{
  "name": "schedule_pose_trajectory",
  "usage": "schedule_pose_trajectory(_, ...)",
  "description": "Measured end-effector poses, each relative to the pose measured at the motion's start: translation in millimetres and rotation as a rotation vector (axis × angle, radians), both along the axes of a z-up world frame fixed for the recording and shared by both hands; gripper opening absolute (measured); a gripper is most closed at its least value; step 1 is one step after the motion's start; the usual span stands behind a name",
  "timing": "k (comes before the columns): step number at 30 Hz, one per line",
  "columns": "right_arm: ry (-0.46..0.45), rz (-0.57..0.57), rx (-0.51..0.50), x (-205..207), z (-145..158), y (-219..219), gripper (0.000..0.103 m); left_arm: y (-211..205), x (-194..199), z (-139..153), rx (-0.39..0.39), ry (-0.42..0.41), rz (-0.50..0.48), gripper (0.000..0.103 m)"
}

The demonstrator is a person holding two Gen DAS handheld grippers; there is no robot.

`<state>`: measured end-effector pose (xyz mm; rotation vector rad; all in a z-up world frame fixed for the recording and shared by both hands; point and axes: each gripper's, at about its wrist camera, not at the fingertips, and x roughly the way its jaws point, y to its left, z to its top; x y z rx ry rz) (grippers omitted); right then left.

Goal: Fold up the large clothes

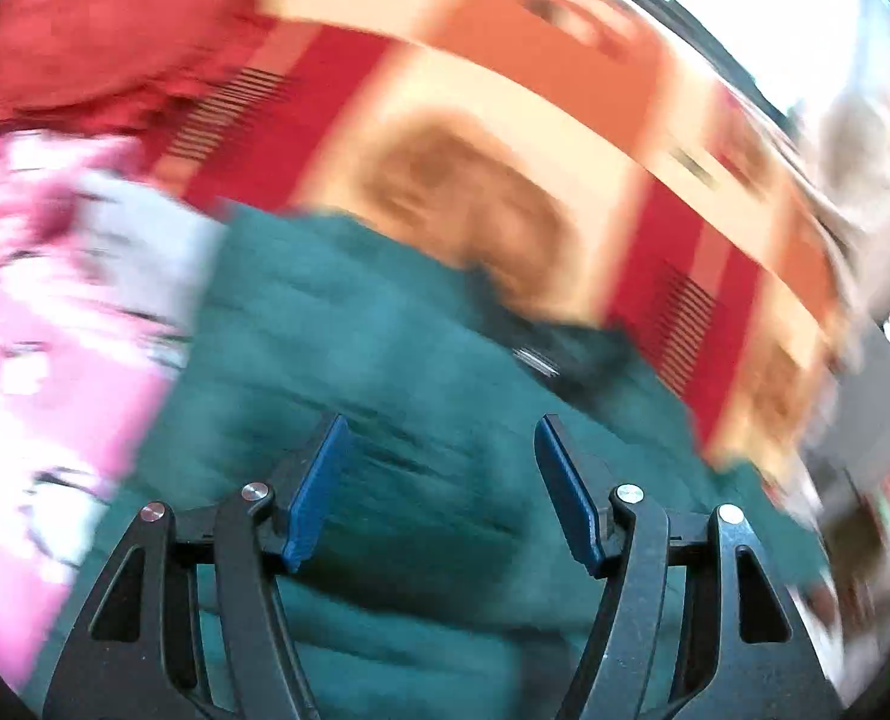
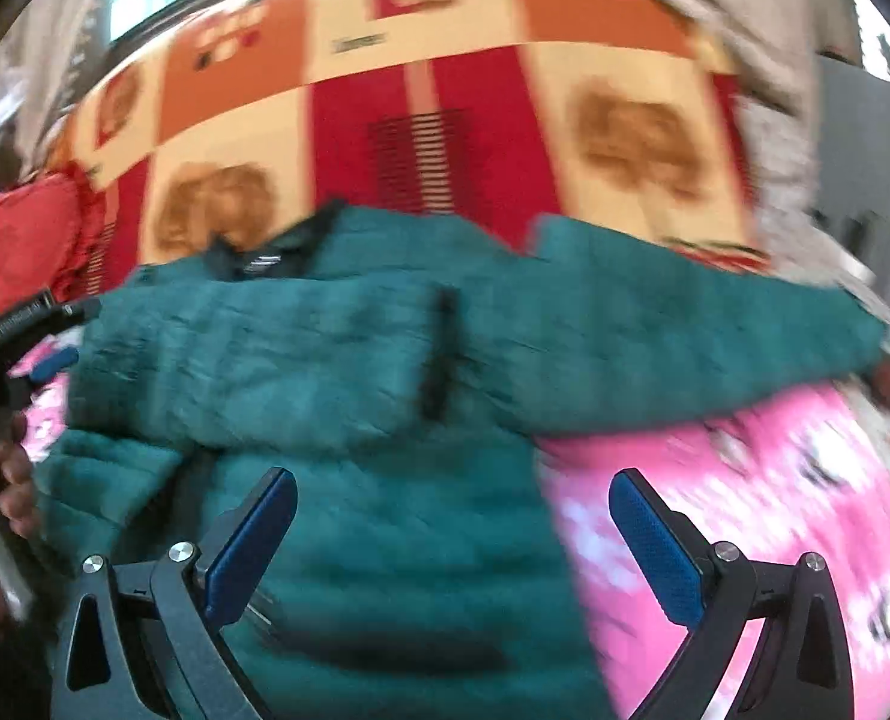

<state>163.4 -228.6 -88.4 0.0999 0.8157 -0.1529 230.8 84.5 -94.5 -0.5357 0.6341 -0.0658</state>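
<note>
A teal quilted jacket (image 2: 336, 348) lies spread on a bed, its dark collar (image 2: 264, 261) toward the far side and one sleeve (image 2: 685, 324) stretched to the right. It fills the lower middle of the left wrist view (image 1: 384, 420). My left gripper (image 1: 441, 480) is open just above the jacket, holding nothing. My right gripper (image 2: 454, 540) is open over the jacket's near right edge, empty. The left gripper's blue finger (image 2: 54, 360) shows at the far left of the right wrist view. Both views are motion-blurred.
The bed has a red, orange and cream patterned sheet (image 2: 432, 120). A pink patterned cloth lies beside the jacket (image 2: 745, 510) and also shows in the left wrist view (image 1: 42, 330). A red garment (image 1: 102, 30) lies at the far left. A grey cloth (image 2: 775, 120) lies far right.
</note>
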Motion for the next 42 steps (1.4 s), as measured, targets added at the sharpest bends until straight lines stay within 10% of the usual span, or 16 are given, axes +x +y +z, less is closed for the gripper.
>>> schedule_pose_trajectory(7, -0.008, 0.253, 0.121, 96, -23, 66, 0.103, 47, 10, -36, -0.035, 0.077, 0.163, 0.065)
schedule_pose_trajectory(13, 0.199, 0.223, 0.117, 140, -87, 47, 0.103, 25, 36, -51, -0.033, 0.145, 0.132, 0.065)
schedule_pose_trajectory(22, 0.219, 0.076, 0.091, 145, -90, 7, 0.101, 13, 44, -59, 0.009, 0.192, 0.083, 0.068)
schedule_pose_trajectory(27, 0.037, 0.132, 0.101, 131, -48, 28, 0.101, 15, 35, -54, -0.013, 0.173, 0.107, 0.068)
schedule_pose_trajectory(35, 0.222, 0.143, 0.144, 155, -93, 40, 0.103, 2, 47, -67, 0.052, 0.234, 0.044, 0.081)
schedule_pose_trajectory(42, 0.117, 0.144, 0.067, 137, -56, 48, 0.103, -11, 22, -36, 0.146, 0.1, 0.051, 0.081)
